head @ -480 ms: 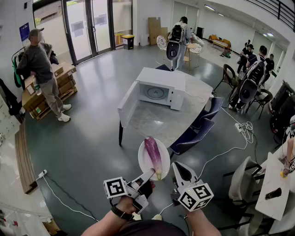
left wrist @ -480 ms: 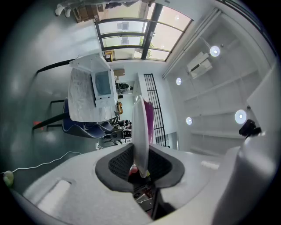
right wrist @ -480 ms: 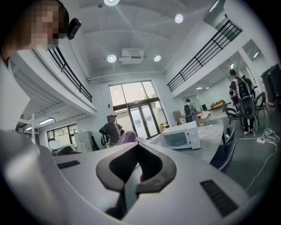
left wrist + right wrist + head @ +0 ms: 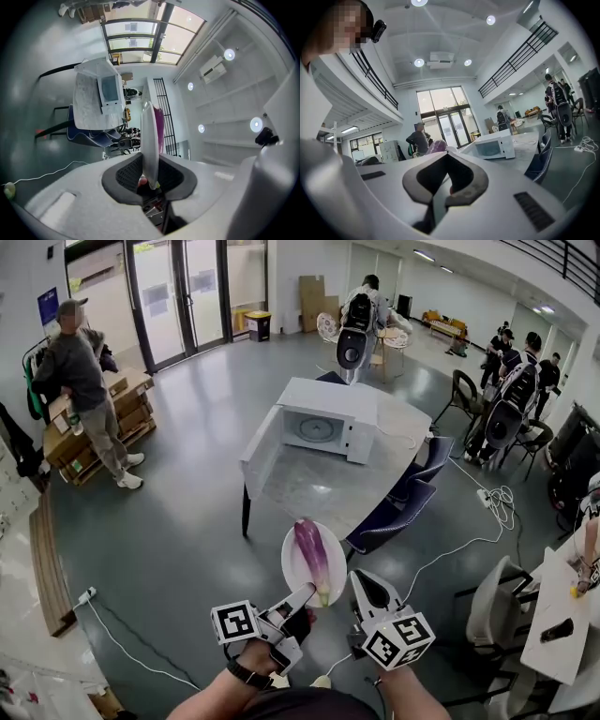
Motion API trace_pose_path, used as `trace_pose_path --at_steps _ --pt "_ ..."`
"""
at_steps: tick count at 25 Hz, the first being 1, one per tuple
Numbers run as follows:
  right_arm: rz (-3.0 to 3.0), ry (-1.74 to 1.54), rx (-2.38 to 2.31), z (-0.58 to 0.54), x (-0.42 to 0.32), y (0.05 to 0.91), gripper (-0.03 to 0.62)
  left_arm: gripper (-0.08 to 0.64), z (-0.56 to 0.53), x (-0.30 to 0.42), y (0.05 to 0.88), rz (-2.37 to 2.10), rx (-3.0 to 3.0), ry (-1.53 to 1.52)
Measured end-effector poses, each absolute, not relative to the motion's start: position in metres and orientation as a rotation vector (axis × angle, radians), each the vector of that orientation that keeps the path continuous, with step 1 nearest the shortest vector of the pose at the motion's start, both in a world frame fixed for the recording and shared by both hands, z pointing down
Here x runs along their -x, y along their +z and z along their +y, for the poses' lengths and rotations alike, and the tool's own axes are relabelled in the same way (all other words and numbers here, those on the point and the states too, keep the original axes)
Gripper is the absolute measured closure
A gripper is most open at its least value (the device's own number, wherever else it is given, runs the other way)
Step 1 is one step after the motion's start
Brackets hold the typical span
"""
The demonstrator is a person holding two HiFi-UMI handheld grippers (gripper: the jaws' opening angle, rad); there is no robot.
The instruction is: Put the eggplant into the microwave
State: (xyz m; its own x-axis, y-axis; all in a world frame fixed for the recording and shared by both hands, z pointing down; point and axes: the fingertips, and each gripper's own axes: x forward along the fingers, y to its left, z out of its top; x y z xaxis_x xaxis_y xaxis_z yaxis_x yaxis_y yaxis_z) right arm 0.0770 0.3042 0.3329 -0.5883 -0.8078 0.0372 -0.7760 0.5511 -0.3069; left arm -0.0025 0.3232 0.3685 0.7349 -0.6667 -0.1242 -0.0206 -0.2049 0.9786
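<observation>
Eggplant: the long purple eggplant (image 4: 312, 554) lies lengthwise on a round white plate (image 4: 290, 567), its green stem end toward the person; it is not in the microwave.
Plate: held in the air over the grey floor, near the closest corner of the grey table (image 4: 314, 491) and apart from it.
Left gripper: the left gripper (image 4: 302, 598) has its 2 fingers clamped on the plate's near rim; in the left gripper view the plate (image 4: 150, 140) stands edge-on between the dark pads.
Right gripper: the right gripper (image 4: 362, 583) hangs just beside the plate's right edge, its fingers together with nothing between them.
Microwave: the boxy white microwave (image 4: 326, 416) stands on the far part of the table, its door (image 4: 260, 452) swung wide open to the left.
Chairs: 2 dark blue chairs (image 4: 394, 517) stand at the table's right side.
</observation>
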Motion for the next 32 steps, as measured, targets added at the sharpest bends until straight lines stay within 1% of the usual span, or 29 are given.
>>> trace_pose_path --at_steps 12,24,32 --pt "2.629 -0.464 1.368 0.309 -0.063 0.330 0.591 0.486 0.320 0.019 0.378 -0.543 -1.695 -0.617" --pt "2.595 -0.485 1.377 0.293 -0.021 0.329 0.591 0.486 0.306 0.054 0.383 -0.519 -1.685 -0.590" --pt "2.575 -0.487 1.417 0.283 -0.009 0.333 0.591 0.486 0.298 0.071 0.390 -0.497 -1.664 -0.597"
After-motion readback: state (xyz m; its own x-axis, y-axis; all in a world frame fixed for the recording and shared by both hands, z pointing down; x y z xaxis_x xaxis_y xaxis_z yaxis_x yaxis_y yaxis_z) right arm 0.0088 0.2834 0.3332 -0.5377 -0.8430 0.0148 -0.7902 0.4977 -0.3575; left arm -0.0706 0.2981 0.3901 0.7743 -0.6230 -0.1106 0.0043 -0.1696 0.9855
